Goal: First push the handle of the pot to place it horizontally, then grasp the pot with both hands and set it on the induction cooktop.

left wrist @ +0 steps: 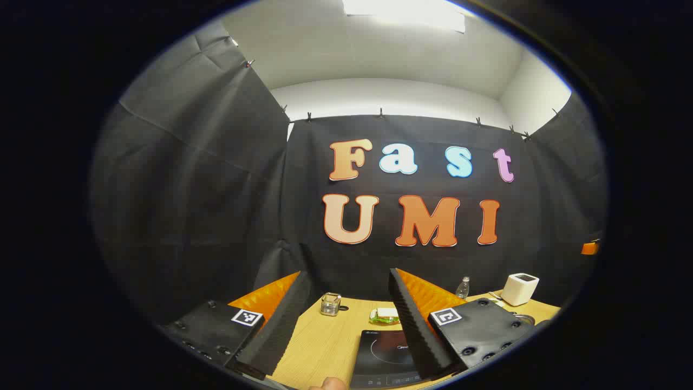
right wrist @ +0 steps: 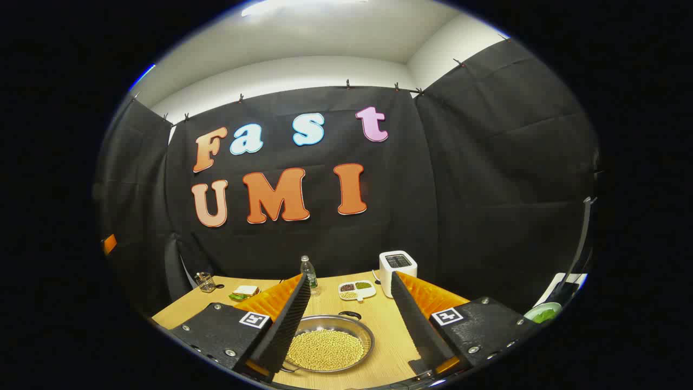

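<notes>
In the right gripper view a shallow metal pot [right wrist: 329, 346] full of yellow beans sits on the wooden table [right wrist: 387, 330]. Its small black handle [right wrist: 350, 314] is on the far rim. My right gripper [right wrist: 351, 277] hangs open above the table's near side, and the pot shows between its fingers, untouched. In the left gripper view the black induction cooktop [left wrist: 385, 353] lies on the table below my open left gripper [left wrist: 349, 274]. The right finger [left wrist: 414, 325] covers part of the cooktop. Nothing is between the fingers of either gripper.
Along the back of the table stand a glass jar [left wrist: 330, 303], a sandwich [left wrist: 385, 316], a clear bottle [right wrist: 308, 272], a divided dish of beans [right wrist: 357, 290] and a white box-shaped appliance [right wrist: 398, 270]. A green bowl [right wrist: 542, 313] sits far right. A fingertip [left wrist: 330, 383] shows at the bottom edge.
</notes>
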A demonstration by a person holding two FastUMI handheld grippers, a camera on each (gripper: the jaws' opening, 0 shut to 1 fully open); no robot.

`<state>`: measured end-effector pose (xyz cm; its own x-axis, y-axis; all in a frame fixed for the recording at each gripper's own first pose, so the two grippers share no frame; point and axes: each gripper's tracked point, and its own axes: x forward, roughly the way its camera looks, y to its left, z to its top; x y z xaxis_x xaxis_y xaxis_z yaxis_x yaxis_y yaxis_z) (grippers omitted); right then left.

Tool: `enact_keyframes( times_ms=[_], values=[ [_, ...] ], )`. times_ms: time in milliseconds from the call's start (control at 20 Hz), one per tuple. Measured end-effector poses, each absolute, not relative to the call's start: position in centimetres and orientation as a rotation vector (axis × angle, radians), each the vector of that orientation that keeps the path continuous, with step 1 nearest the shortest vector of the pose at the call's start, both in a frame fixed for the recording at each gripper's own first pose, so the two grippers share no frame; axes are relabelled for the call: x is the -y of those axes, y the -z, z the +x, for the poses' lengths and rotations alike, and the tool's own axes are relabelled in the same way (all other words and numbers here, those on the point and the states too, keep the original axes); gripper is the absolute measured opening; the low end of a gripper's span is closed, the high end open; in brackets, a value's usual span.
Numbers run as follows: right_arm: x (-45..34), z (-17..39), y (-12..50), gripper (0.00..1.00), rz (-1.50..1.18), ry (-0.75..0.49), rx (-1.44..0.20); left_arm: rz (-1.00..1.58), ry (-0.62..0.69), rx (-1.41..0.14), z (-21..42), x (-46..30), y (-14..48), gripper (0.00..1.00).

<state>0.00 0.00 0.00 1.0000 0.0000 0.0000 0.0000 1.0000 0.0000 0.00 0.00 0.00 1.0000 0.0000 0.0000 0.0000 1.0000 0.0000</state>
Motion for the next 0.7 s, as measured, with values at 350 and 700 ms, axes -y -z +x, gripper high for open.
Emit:
enact_keyframes(
  times_ms=[350, 700],
  values=[
    [0.3, -0.3, -1.1, 0.93, -0.006, 0.005, 0.009, -0.019, -0.013, 0.041, -0.5, -1.4, -3.4, 0.97],
    [-0.1, 0.1, -1.2, 0.93, 0.011, -0.004, 0.003, 0.023, 0.049, 0.080, -2.1, 1.1, -5.2, 0.96]
  ],
)
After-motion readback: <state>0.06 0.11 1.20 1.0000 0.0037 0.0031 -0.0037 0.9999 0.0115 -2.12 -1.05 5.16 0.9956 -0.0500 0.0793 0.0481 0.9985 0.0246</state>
